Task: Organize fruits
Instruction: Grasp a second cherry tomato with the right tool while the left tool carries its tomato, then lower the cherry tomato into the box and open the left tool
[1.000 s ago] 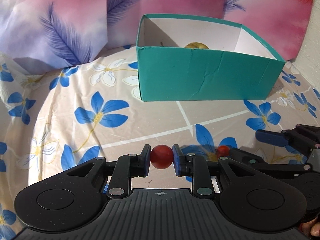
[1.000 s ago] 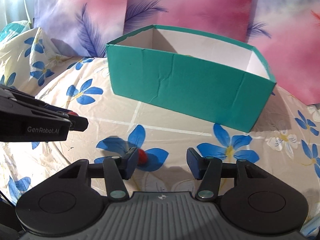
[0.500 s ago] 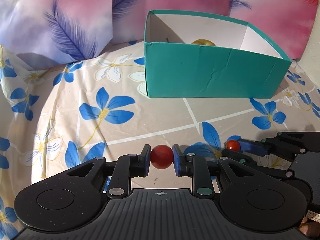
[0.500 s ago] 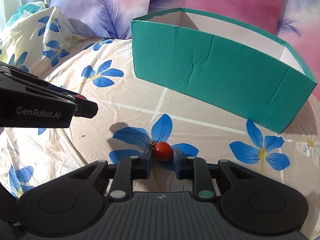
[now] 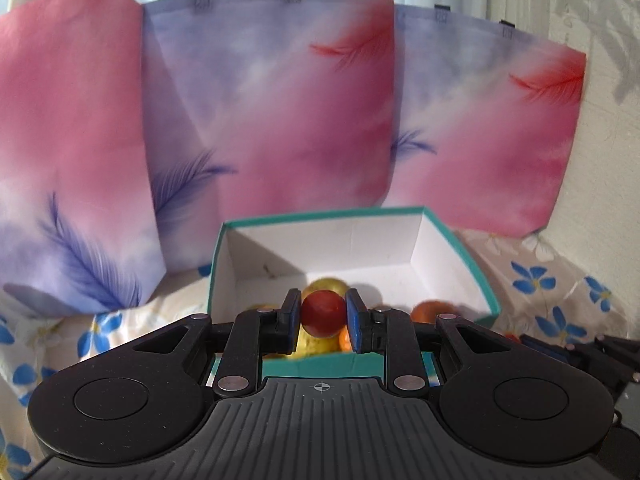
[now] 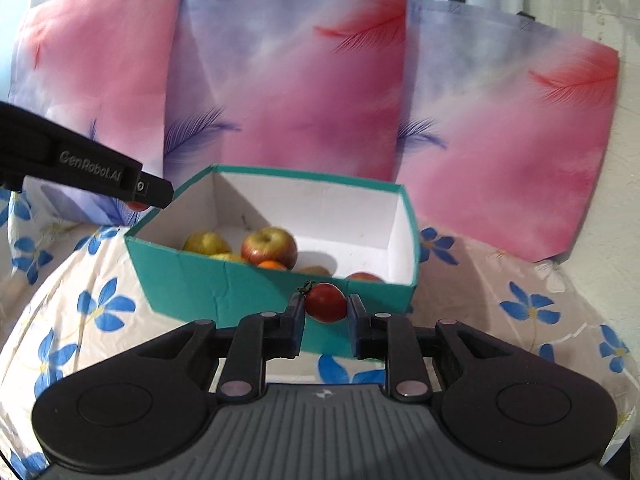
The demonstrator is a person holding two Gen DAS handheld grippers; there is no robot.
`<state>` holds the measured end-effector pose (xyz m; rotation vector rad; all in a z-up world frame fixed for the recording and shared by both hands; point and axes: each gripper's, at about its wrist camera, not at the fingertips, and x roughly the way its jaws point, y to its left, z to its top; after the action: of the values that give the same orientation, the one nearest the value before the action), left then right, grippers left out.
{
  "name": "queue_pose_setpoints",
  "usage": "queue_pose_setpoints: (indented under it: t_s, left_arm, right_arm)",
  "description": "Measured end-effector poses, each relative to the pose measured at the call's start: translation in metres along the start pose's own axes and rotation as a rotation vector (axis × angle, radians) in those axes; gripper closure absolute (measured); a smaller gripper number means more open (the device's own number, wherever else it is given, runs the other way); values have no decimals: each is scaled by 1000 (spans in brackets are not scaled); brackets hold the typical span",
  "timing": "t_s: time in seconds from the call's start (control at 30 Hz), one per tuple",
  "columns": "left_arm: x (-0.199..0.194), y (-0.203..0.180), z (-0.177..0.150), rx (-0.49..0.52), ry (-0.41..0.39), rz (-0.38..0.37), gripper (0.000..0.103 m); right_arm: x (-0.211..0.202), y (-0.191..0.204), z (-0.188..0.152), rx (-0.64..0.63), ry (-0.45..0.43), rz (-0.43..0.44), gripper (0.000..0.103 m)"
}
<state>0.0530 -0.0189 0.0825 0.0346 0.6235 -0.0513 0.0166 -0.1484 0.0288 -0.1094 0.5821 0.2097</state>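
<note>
My left gripper [image 5: 323,316] is shut on a small red fruit [image 5: 322,313] and holds it above the near wall of the teal box [image 5: 472,264]. My right gripper [image 6: 326,308] is shut on a small red tomato [image 6: 326,302] with a dark stem, held in front of the teal box [image 6: 224,284]. Inside the box lie a red-yellow apple [image 6: 269,245], a yellow apple [image 6: 206,243], an orange fruit [image 6: 272,265] and other fruit. The left gripper also shows in the right wrist view [image 6: 132,188] at the box's left corner.
The box stands on a cloth [image 6: 92,308] printed with blue flowers. Pink and purple feather-print bags [image 6: 304,92] stand upright behind the box. A white wall [image 5: 608,160] is at the right.
Both grippers have risen from the cloth and moved toward the box. The right gripper closed on the tomato and lifted it. The left gripper carried its red fruit over the box's near wall.
</note>
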Motion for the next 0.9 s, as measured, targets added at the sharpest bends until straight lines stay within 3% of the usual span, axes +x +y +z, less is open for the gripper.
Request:
queue_pose_setpoints:
  t_s: [0.1,0.27,0.47,0.9]
  left_arm:
    - [25,-8,9,-1,26,41,76]
    - [62,-7,2,-18,120,50,76]
    - [78,-2,9,-33,114,75,76]
    - [118,12,5,-80,192,127,76]
  right_arm:
    - [-7,-11,11,32,-33,-27,81]
    - [-4,-16,15,53,-31,-63,81]
    - [3,-17,19,57,-36,-75,81]
    - [18,-16,33,45,-49,-75,81]
